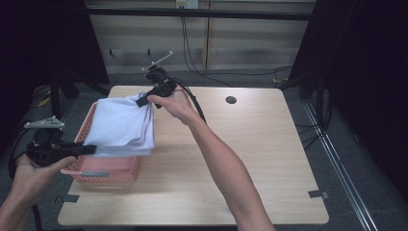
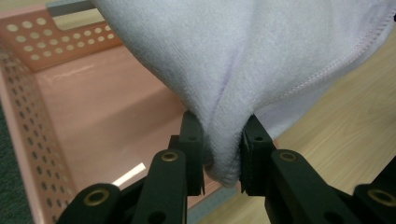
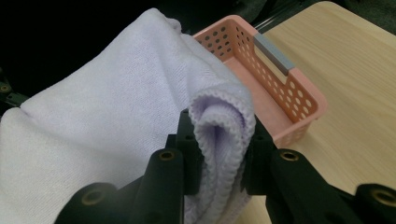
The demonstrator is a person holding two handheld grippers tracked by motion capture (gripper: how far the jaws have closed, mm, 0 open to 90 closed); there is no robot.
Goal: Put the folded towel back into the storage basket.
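A wooden counter carries a pink perforated basket at its left edge, and a folded lavender towel hangs just over it, stretched between both grippers. It looks light, soft and limp, best taken by bunched corners: left gripper and right gripper have their fingers clamped on towel folds. No readable writing.
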